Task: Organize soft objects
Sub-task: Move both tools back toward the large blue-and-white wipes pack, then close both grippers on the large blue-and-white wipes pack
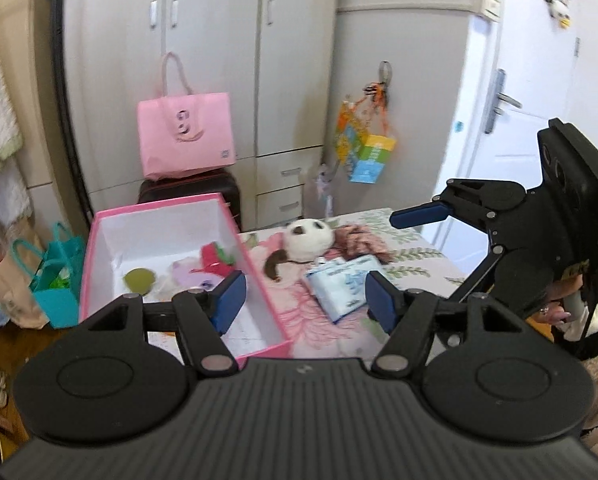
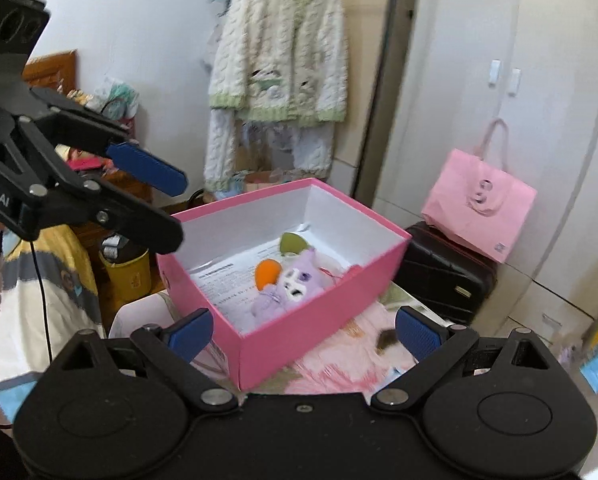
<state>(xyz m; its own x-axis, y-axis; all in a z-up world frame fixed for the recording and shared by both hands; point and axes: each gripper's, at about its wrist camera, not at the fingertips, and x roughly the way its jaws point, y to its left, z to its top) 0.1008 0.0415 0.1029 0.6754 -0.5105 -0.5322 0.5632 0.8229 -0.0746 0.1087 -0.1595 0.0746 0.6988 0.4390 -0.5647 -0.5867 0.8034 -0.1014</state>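
A pink box [image 1: 95, 248] with a white inside stands on a floral-clothed table [image 1: 411, 260]. It holds a purple plush [image 2: 295, 284], an orange piece [image 2: 267, 274], a green piece [image 2: 292, 243] and a red strawberry toy [image 1: 218, 258]. Right of the box lie a white-and-brown plush head [image 1: 309, 238], a blue-white tissue pack [image 1: 343, 284] and a brownish cloth [image 1: 363, 240]. My left gripper [image 1: 305, 300] is open and empty above the box's near corner. My right gripper [image 2: 305, 336] is open and empty, above the box's near wall; it also shows in the left wrist view [image 1: 419, 216].
A pink paper bag [image 1: 185, 136] sits on a black suitcase [image 1: 203, 190] behind the table. White wardrobes [image 1: 219, 60] and a door [image 1: 539, 80] stand behind. Teal and paper bags [image 1: 55, 276] are on the floor at left. A knit cardigan [image 2: 279, 60] hangs beyond the box.
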